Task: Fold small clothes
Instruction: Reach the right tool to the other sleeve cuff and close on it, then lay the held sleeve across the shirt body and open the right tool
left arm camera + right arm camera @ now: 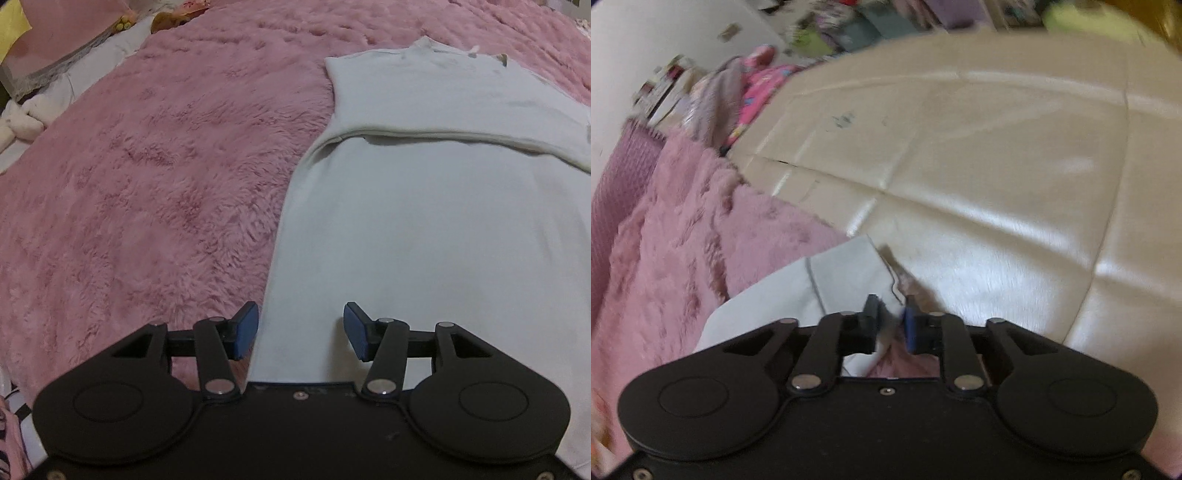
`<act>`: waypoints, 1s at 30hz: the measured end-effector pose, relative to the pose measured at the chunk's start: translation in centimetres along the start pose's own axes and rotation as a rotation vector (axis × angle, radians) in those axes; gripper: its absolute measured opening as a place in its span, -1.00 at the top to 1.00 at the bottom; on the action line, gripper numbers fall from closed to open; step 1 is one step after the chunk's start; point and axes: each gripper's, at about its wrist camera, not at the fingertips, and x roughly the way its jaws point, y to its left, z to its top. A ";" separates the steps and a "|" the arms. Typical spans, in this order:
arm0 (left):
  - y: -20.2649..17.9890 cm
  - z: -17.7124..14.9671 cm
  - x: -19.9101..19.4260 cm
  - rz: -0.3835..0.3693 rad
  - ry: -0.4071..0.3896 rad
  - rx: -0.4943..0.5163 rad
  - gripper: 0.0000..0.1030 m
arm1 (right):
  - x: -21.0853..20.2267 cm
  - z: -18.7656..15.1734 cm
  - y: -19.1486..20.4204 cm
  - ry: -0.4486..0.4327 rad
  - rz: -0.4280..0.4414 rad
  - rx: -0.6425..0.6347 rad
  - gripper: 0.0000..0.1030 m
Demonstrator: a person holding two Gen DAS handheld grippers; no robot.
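No brand, label or readable writing shows in either view, and no container can be made out among the blurred clutter at the top of the right wrist view. The landmark here is the pale blue-grey garment (424,229), which lies spread flat on a fluffy pink blanket (155,192) covering the bed; a hemmed edge of one layer crosses it from side to side, with the collar end beyond that. The left claw (301,328) stands released, its blue-padded fingers (246,328) wide apart, hovering over the garment's near left edge: one pad sits over the blanket just beside that edge, the other over the cloth itself, and whether either touches the fabric cannot be told. Beyond the blanket's far left corner, well apart from the garment, lie a white stuffed toy (18,122) and some pink and yellow bedding. In the right wrist view the picture is smeared by motion. The right claw (891,325) is nearly clenched, its fingers (911,328) drawn close together on a corner of the garment (842,273), which rises off the blanket between the pads. Behind that lifted corner stands a cream quilted headboard (979,147), glossy and stitched in panels, with the pink blanket (665,240) running to the garment's left and a heap of pink patterned cloth (757,85) farther back at the headboard's end.
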 end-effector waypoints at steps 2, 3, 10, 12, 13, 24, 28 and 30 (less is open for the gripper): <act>1.5 -0.1 -0.8 -0.011 -0.015 -0.016 -0.02 | -1.4 -0.1 1.9 -0.062 0.009 -0.098 0.92; 1.7 0.3 -0.8 -0.015 -0.021 -0.024 -0.02 | -2.0 0.0 2.7 -0.086 0.019 -0.131 0.92; 4.5 0.6 -2.0 -0.013 -0.070 -0.065 -0.03 | -5.8 -1.4 9.3 -0.135 0.068 -0.242 0.93; 5.4 0.8 -1.5 0.016 -0.062 -0.083 -0.03 | -7.0 -3.6 12.4 -0.154 0.062 -0.344 0.93; 5.8 0.9 -1.1 0.027 -0.054 -0.095 -0.03 | -7.6 -5.1 14.2 -0.165 0.036 -0.419 0.93; 12.0 2.7 -0.2 -0.033 -0.059 -0.181 -0.03 | -11.2 -23.6 31.5 -0.050 0.255 -0.729 0.93; 13.9 2.6 -0.3 -0.087 -0.062 -0.190 -0.03 | -11.4 -30.5 36.7 0.006 0.323 -0.799 0.93; 14.7 2.4 -0.6 -0.108 -0.067 -0.182 -0.04 | -11.7 -34.2 39.0 0.030 0.350 -0.837 0.93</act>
